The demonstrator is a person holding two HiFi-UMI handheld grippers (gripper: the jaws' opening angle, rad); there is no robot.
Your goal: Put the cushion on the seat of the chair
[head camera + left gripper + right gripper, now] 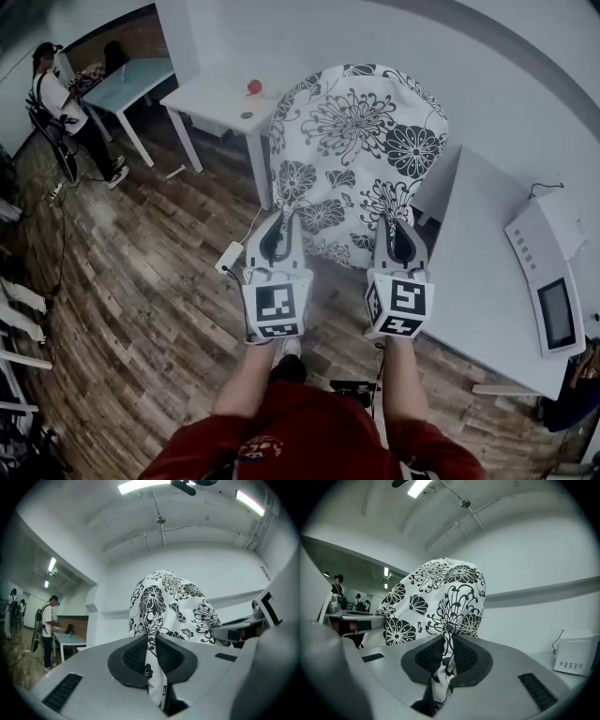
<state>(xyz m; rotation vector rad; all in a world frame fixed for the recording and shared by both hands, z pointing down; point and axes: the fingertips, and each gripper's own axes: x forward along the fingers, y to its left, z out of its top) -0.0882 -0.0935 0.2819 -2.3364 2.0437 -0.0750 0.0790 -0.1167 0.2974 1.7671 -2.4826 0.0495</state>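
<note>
A white cushion (352,155) with black flower print hangs in the air in front of me, held up by its near edge. My left gripper (281,223) is shut on its near left corner, and the fabric (152,660) is pinched between the dark pads. My right gripper (400,230) is shut on the near right corner, with cloth (446,660) squeezed between its pads. The cushion (171,609) fills the middle of both gripper views (440,599). No chair seat shows; the cushion hides what lies under it.
A white table (497,281) stands at the right with a white device (548,277) on it. Another white table (225,94) holding a small red object (254,87) is behind the cushion. A person (61,103) stands by a light-blue table (131,80) at far left. Wooden floor (141,281) lies below.
</note>
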